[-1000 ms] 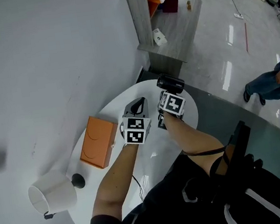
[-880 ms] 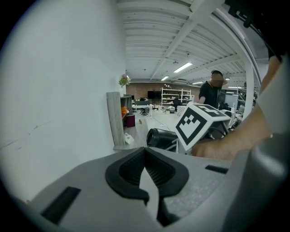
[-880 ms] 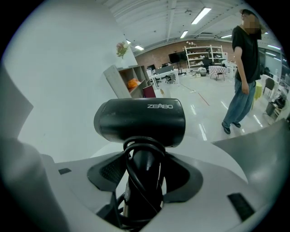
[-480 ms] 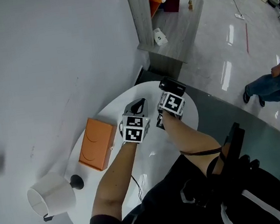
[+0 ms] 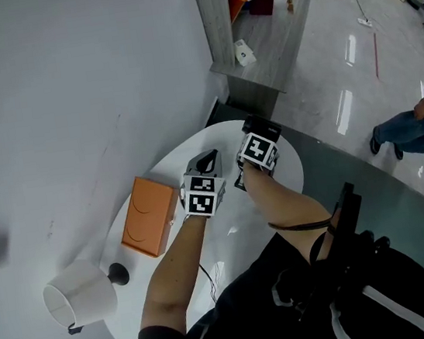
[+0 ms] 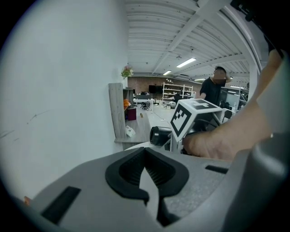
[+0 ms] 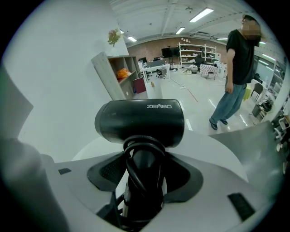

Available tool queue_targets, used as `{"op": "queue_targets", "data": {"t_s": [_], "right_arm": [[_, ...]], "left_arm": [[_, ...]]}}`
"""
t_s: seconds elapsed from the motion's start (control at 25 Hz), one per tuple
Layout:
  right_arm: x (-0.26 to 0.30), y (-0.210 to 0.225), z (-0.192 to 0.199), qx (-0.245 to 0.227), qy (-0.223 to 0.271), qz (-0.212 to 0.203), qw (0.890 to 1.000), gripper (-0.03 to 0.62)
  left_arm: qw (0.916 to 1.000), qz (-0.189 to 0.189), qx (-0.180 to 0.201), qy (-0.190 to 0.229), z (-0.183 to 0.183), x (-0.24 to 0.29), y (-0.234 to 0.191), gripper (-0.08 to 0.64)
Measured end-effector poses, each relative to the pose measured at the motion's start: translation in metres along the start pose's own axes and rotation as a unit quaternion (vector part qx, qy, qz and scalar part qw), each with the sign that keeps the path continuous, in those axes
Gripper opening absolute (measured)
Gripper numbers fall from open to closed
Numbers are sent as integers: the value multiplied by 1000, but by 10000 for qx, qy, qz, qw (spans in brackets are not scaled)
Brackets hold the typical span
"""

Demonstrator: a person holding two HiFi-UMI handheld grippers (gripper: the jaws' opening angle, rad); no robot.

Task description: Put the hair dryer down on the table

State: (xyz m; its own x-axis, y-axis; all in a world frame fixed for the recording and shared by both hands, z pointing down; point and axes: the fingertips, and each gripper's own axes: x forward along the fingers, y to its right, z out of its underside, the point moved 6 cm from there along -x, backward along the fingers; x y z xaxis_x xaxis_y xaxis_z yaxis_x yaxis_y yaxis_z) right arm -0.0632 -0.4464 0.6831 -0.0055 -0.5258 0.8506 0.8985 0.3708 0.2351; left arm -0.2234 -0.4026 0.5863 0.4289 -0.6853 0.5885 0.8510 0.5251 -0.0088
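A black hair dryer (image 7: 140, 120) has its cord wound round its handle, and my right gripper (image 7: 145, 176) is shut on that handle. In the head view the hair dryer (image 5: 262, 125) hangs over the far side of the round white table (image 5: 231, 221), its barrel lying crosswise above the right gripper (image 5: 257, 139). My left gripper (image 5: 207, 160) hovers just to its left over the table. Seen in its own view, the left gripper (image 6: 146, 181) has its jaws together with nothing between them. That view also catches the hair dryer (image 6: 158, 135) ahead to the right.
An orange box (image 5: 149, 214) lies on the table's left part. A white lamp shade (image 5: 77, 293) and a small black knob (image 5: 118, 274) sit at the near left. A grey shelf unit (image 5: 233, 13) stands beyond the table. A person (image 5: 417, 124) is on the floor at the right.
Both grippers have sunk a little toward the table, the hair dryer going down with the right one. The person at the right has shifted slightly.
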Motion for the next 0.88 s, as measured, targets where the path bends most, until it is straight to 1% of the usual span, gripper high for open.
{"op": "queue_targets", "data": {"t_s": [0.32, 0.52, 0.72, 0.88], "right_arm": [[2, -1, 0, -12, 1, 231, 9997, 261], [2, -4, 1, -145, 34, 300, 9994, 261], [5, -6, 2, -251, -54, 261, 9993, 262], [4, -9, -1, -274, -109, 46, 9996, 283]], "left_arm": [[9999, -105, -90, 34, 5, -12, -2, 6], [9998, -125, -139, 82, 9, -22, -1, 6], [9996, -163, -194, 91, 16, -30, -2, 6], [9996, -160, -183, 136, 16, -39, -1, 6]]}}
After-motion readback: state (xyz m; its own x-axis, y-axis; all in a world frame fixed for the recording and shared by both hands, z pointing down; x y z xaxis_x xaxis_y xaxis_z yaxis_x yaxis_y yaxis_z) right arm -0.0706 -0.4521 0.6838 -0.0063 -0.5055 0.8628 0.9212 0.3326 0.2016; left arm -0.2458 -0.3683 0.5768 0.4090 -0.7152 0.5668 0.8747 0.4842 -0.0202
